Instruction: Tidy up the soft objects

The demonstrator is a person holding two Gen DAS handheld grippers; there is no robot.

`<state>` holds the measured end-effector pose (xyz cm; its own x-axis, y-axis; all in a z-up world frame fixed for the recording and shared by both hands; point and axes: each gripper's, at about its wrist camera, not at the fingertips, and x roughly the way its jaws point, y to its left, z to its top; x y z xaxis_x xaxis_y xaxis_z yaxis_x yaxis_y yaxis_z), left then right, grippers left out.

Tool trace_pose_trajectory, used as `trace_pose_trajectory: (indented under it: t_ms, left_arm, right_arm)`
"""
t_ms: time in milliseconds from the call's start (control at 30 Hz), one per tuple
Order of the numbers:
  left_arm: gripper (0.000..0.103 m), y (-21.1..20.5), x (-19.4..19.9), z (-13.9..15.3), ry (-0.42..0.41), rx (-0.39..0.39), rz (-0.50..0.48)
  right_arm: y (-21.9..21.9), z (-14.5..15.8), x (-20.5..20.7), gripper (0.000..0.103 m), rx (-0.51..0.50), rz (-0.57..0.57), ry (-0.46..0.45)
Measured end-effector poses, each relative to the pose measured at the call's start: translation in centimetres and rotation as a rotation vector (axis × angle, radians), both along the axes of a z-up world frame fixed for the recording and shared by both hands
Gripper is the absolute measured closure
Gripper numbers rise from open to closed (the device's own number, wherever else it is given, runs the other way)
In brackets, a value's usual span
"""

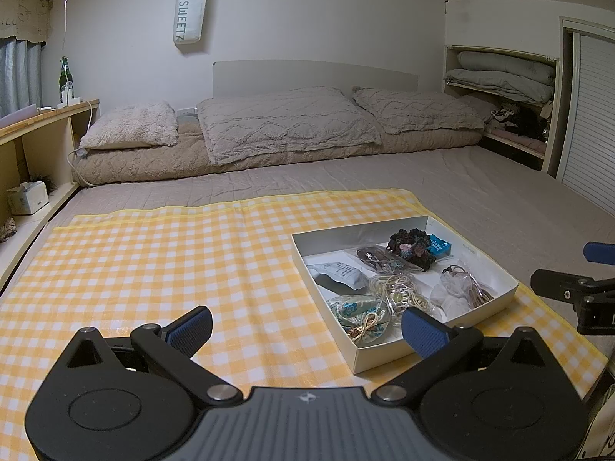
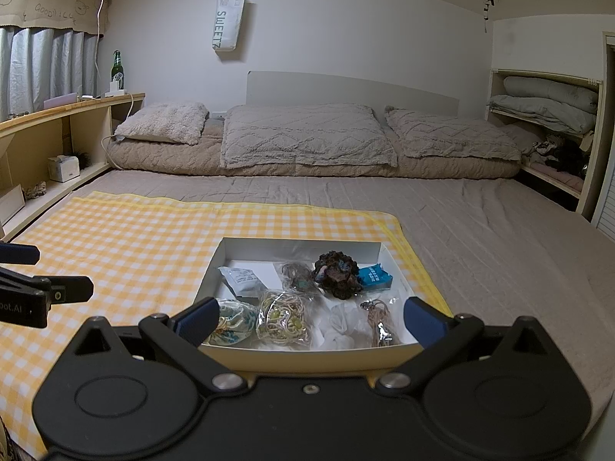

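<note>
the left hand-held gripper (image 1: 306, 329) is hovering released above the yellow-and-white checked cloth (image 1: 161, 261), its blue-padded fingers spread wide and grasping nothing. the right hand-held gripper (image 2: 310, 319) is likewise standing released, its fingers flanking the near edge of the shallow white cardboard box (image 2: 307, 357) without touching the contents. the box is sitting on the cloth, which is lying across the grey quilted bed (image 2: 480, 238). inside the box, the soft objects are lying loose: a dark crocheted scrunchie (image 2: 338, 273) toward the back, a blue foil packet (image 2: 374, 277) just beside it, a white printed sachet (image 2: 243, 281) at the left, a teal floral fabric pouch (image 2: 233, 324) in the near left corner, a clear bag of cream cord hair ties (image 2: 282, 324) beside the pouch, and white gauzy fabric (image 2: 340, 330) at the near side. three grey textured pillows (image 2: 307, 134) are lining the head of the bed.
</note>
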<state>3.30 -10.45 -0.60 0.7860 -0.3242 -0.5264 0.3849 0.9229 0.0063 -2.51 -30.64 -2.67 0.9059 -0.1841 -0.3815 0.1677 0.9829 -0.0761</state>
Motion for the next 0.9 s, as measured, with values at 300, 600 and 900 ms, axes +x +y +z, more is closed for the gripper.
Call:
trace_pose_trajectory:
  t_ms: [300,600,900]
  left_arm:
    - [0.0,-0.04,-0.02,0.03,0.001,0.0,0.001]
    - [0.0,-0.05,-0.02,0.04,0.0,0.0,0.001]
    - [0.0,0.05,0.1,-0.24,0.011,-0.01,0.011]
  right_arm:
    - [0.0,-0.06,0.0,0.0,0.0,0.001,0.001]
    - [0.04,-0.01,0.0,0.0,0.0,0.0,0.002]
    - [0.04,0.01,-0.01,0.0,0.001,0.001,0.002]
